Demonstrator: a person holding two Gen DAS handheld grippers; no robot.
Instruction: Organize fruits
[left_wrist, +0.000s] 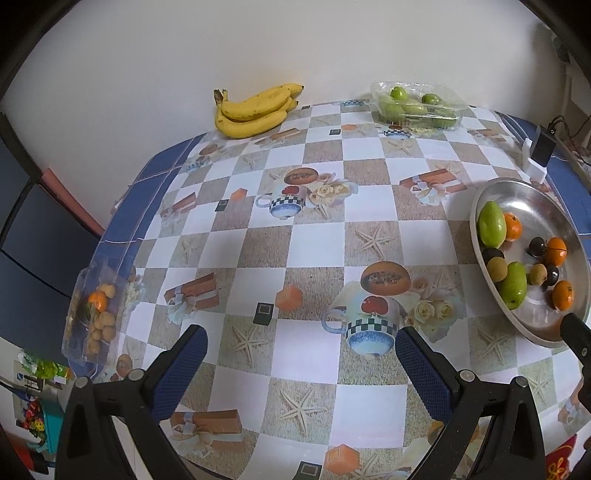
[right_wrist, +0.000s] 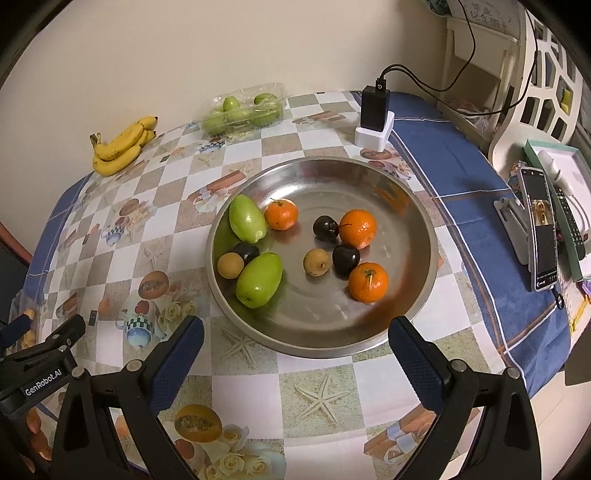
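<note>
Your metal bowl (right_wrist: 413, 206) sits mid-table, holding green fruits (right_wrist: 258, 280), oranges (right_wrist: 368, 282) and dark plums (right_wrist: 345, 259); bananas (right_wrist: 118, 151) lie far beyond it. Your right gripper (right_wrist: 295, 334) and left gripper (left_wrist: 301, 345) both gape wide, empty.

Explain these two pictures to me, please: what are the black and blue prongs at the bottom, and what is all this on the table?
The prongs are two-finger grippers, one in each of a person's hands, each carrying a camera looking forward along its fingers. One picture comes from the left gripper, the other from the right gripper. Both are open and hold nothing. On the patterned tablecloth stands a metal bowl with green fruits, oranges, dark fruits and small brown ones. By the wall lie bananas and a clear box of green fruits. Another clear box with small fruits sits at the left edge.
</note>
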